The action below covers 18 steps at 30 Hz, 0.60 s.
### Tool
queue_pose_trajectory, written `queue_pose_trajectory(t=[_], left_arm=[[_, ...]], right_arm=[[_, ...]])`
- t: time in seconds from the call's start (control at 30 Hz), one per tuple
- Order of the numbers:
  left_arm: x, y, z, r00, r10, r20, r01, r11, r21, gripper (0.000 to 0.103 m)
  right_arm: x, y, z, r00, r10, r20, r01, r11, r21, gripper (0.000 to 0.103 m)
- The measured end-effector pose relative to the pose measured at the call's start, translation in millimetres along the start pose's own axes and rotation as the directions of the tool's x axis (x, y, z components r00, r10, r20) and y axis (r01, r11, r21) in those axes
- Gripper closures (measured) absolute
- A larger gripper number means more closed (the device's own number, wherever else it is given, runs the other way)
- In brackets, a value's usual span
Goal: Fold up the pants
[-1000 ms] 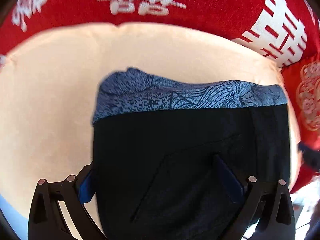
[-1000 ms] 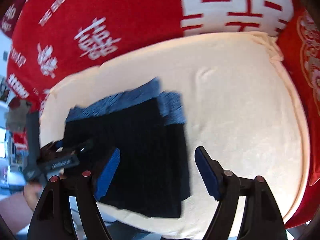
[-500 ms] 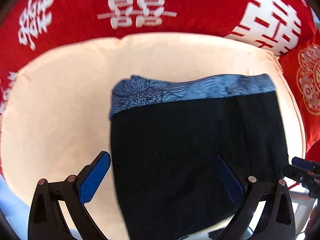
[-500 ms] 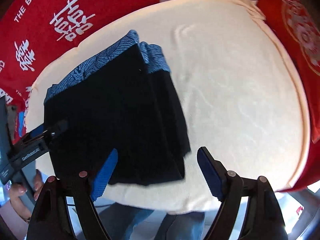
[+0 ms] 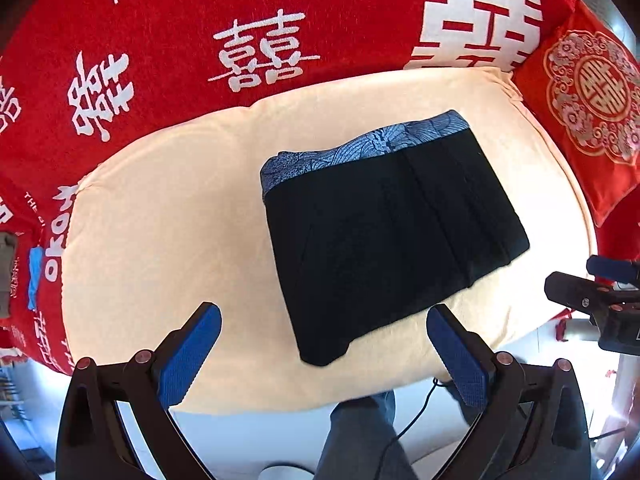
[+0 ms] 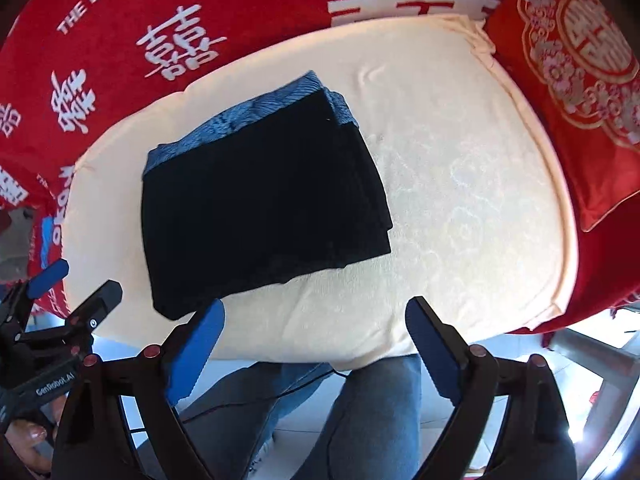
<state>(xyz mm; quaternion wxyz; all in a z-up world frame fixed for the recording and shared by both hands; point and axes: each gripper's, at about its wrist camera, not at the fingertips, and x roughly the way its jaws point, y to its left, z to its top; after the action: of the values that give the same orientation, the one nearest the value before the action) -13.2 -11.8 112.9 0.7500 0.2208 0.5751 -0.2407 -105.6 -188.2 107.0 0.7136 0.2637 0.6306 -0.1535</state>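
two sets of fingers hang above a cream cushion (image 5: 168, 216), and both stand wide with nothing between them. the pants (image 5: 392, 236) lie folded into a compact black rectangle on the cushion, flat and free of any grip, with the blue patterned waistband (image 5: 360, 148) along the edge nearest the red cover (image 5: 240, 20) behind the cushion.

in the left wrist view the left gripper (image 5: 324, 354) is spread over the cushion's near edge; the lower corner of the pants reaches down toward the gap between its blue pads, but the pads sit apart from the cloth and touch nothing. the right gripper (image 5: 600, 296) shows at the cushion's right side, clear of the pants.

in the right wrist view the right gripper (image 6: 316, 346) is also wide, and its fingers have just been opening further, with only bare cushion and the person's jeans (image 6: 360, 420) showing between them. the pants (image 6: 260, 208) lie on the cushion's left half, above and to the left of these fingers, the nearest corner close to the left pad but not touching it. the left gripper (image 6: 68, 292) is off the cushion's left edge, held by a hand (image 6: 28, 440).

a red embroidered pillow (image 6: 580, 80) rests against the cushion's right end, well apart from the pants.
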Motion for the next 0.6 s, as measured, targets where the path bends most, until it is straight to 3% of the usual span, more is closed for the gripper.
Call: queue_pose_trajectory(t=[0.13,0.23,0.37,0.6], left_arm=[[-13.8,-0.6,-7.3,0.999,0.046,0.016,-0.046,0.999,0.029,0.000],[-21.3,5.3,-11.1,0.999,0.051,-0.001,-0.051,0.999,0.000,0.000],[-26.6,7.0,-14.1,0.994,0.110,-0.009,-0.110,0.993,-0.048,0.000],[-31.9,-17.5,-16.3,0.992,0.114,-0.062,-0.120,0.989,-0.090,0.000]], right_arm=[[-12.2,10.9,-4.1,0.999,-0.022,-0.023,0.022,0.999,-0.036,0.009],[-21.8,14.5,-3.6,0.999,-0.031,-0.024,0.030,0.997,-0.067,0.009],[-33.2,15.3,4.3,0.999,-0.031,-0.032,0.027,0.992,-0.125,0.009],[-50.8,1.9,6.3,0.998,-0.053,-0.024,0.047,0.980,-0.194,0.009]])
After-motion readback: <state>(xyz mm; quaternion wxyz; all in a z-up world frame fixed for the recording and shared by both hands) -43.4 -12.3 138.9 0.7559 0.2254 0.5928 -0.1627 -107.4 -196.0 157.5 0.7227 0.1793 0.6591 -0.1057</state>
